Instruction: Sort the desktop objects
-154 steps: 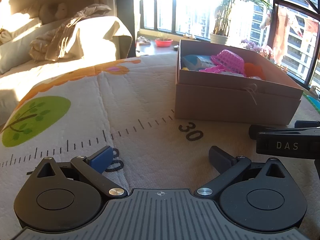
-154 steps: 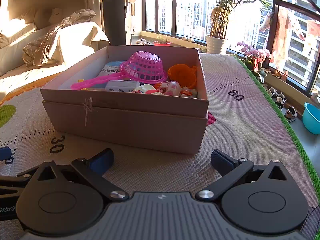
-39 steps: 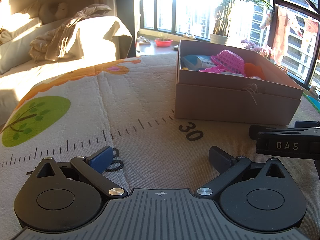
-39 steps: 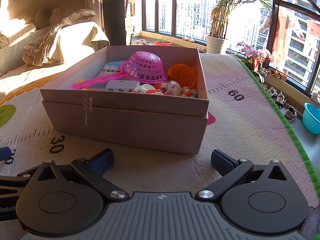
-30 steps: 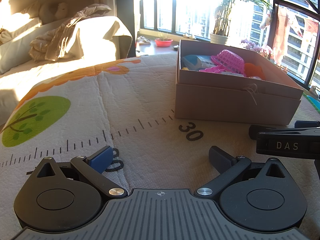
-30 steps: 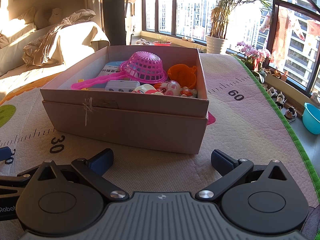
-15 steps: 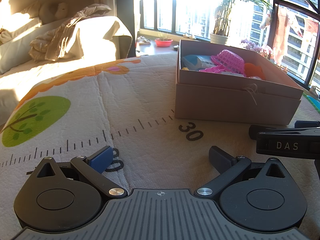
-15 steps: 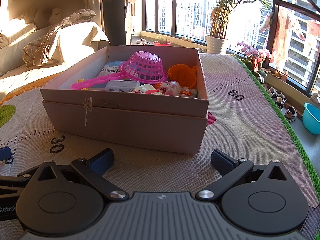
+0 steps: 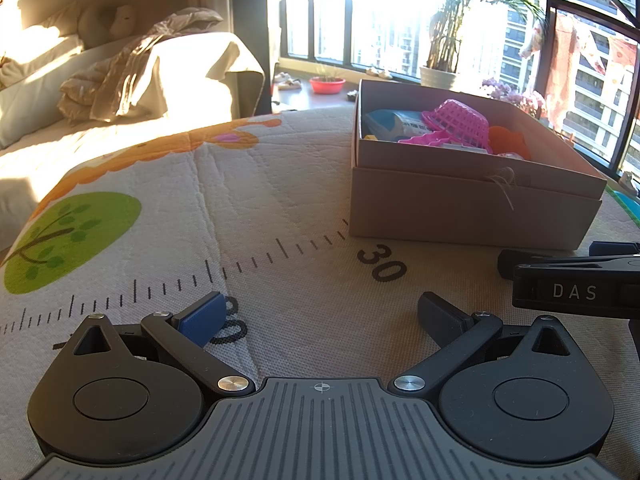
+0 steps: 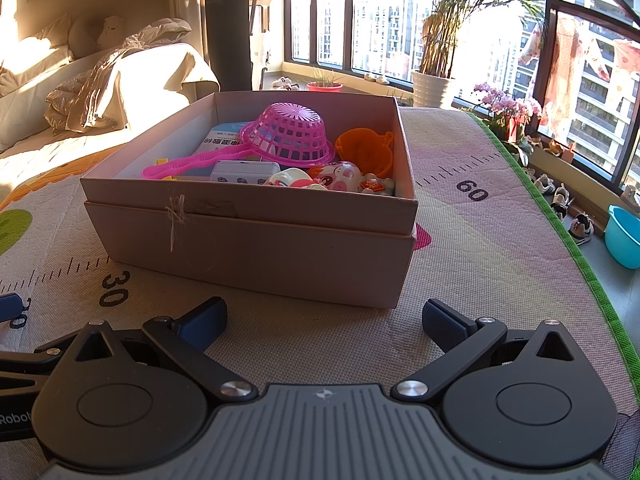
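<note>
In the left wrist view the left claw [image 9: 320, 314] is sitting released over the mat [image 9: 280, 184], while in the right wrist view the right claw [image 10: 324, 318] is gaping empty before the box [image 10: 256, 248], where the pink basket [image 10: 294, 134] is risking snagging neighbouring toys if lifted.

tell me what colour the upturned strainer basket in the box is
Pink strainer basket, clearest in the right wrist view.
</note>
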`<state>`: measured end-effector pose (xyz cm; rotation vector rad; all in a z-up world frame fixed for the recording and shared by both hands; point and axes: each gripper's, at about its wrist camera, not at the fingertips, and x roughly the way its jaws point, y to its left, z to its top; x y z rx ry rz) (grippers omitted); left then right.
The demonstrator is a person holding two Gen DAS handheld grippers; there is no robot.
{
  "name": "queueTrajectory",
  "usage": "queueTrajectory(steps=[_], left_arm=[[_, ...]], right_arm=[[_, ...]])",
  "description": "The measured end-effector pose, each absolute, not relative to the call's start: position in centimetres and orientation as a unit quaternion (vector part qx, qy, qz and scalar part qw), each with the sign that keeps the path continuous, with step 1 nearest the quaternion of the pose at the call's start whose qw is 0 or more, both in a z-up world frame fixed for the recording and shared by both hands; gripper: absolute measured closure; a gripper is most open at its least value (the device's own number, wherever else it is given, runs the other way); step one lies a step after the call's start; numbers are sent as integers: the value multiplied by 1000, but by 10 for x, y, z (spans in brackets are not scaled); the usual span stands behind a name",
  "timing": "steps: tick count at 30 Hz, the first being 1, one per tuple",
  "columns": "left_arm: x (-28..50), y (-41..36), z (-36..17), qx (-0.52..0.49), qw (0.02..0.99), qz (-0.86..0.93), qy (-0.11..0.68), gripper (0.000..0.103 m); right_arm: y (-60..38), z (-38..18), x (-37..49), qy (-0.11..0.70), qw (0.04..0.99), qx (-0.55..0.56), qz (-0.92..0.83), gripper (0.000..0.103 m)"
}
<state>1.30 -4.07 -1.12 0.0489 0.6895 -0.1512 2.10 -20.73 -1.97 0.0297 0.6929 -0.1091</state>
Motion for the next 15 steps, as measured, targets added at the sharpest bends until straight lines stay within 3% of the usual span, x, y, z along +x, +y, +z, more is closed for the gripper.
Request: queueTrajectory(steps=[15], left_arm=[[13, -41, -11, 24, 938, -74, 338, 0]], right_arm=[[-209, -20, 20, 339, 939, 15, -54, 0]])
